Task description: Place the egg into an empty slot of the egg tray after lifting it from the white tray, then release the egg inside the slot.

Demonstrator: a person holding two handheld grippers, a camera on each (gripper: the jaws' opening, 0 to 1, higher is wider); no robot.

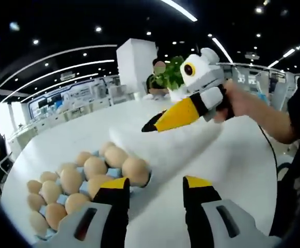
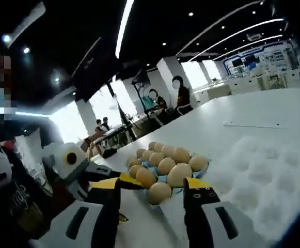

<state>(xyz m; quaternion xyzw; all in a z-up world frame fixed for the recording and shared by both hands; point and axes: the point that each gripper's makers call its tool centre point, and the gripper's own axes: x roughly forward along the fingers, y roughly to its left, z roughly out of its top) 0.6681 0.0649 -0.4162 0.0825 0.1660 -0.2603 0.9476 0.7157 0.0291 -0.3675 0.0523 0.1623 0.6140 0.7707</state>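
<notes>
Left gripper [image 1: 155,194] hangs with fingers spread and empty, the blue egg tray [image 1: 113,172] of brown eggs [image 1: 95,166] beside its left finger. Right gripper [image 2: 152,194] is also spread, empty; an egg [image 2: 159,192] lies between its fingertips, the white tray [image 2: 258,165] to their right.

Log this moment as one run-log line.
left gripper: open, empty | right gripper: open, empty | egg tray: eggs seated | white tray: beside egg tray
</notes>
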